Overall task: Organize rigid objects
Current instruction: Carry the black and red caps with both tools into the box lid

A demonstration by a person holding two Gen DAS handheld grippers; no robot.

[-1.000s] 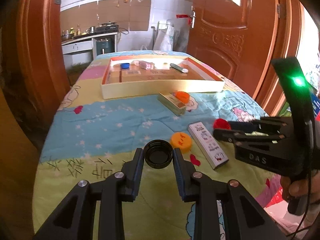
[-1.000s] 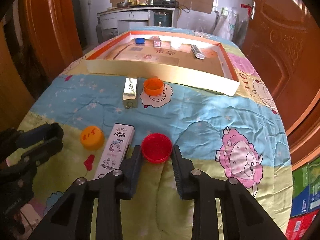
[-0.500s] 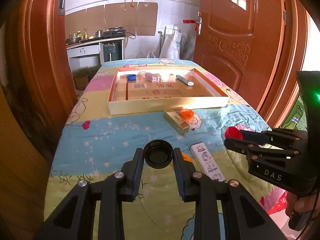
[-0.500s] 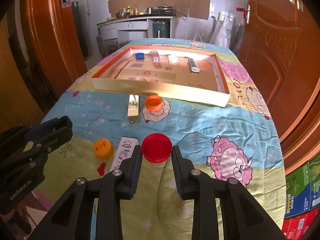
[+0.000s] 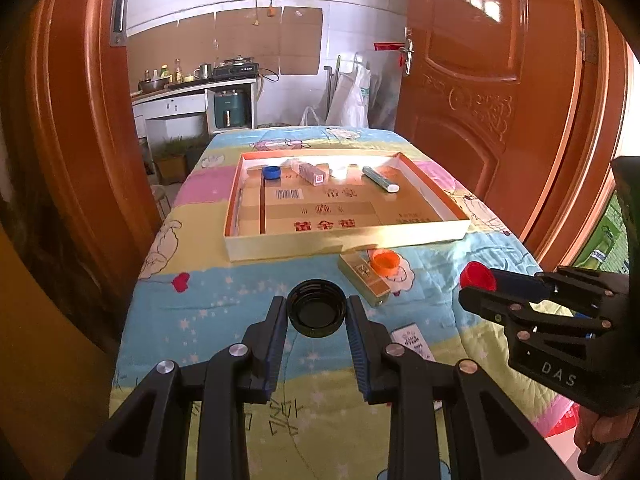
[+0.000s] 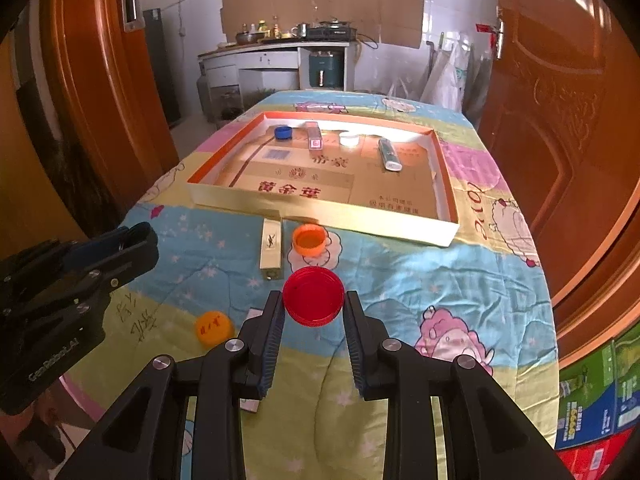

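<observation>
My left gripper [image 5: 317, 312] is shut on a black bottle cap [image 5: 317, 308], held above the table. My right gripper [image 6: 313, 304] is shut on a red bottle cap [image 6: 313, 295], also lifted; it shows at the right of the left wrist view [image 5: 477, 276]. The shallow cardboard tray [image 5: 344, 246] lies ahead, holding a blue cap [image 5: 271, 172], a small pink box [image 5: 313, 172], a white cap [image 6: 349, 138] and a grey tube [image 5: 380, 179]. On the quilt lie an orange cap [image 6: 309, 240], a gold box [image 6: 271, 248], a yellow-orange cap [image 6: 214, 327] and a white box [image 5: 412, 342].
The table has a cartoon quilt [image 6: 420, 280]. Wooden doors stand at the left [image 5: 80, 160] and right [image 5: 500, 100]. A kitchen counter [image 6: 276, 52] is behind the table. Coloured cartons [image 6: 596, 396] are stacked at the lower right.
Both grippers have risen from the quilt with their caps and moved forward toward the tray. The white box and yellow-orange cap now lie beneath them.
</observation>
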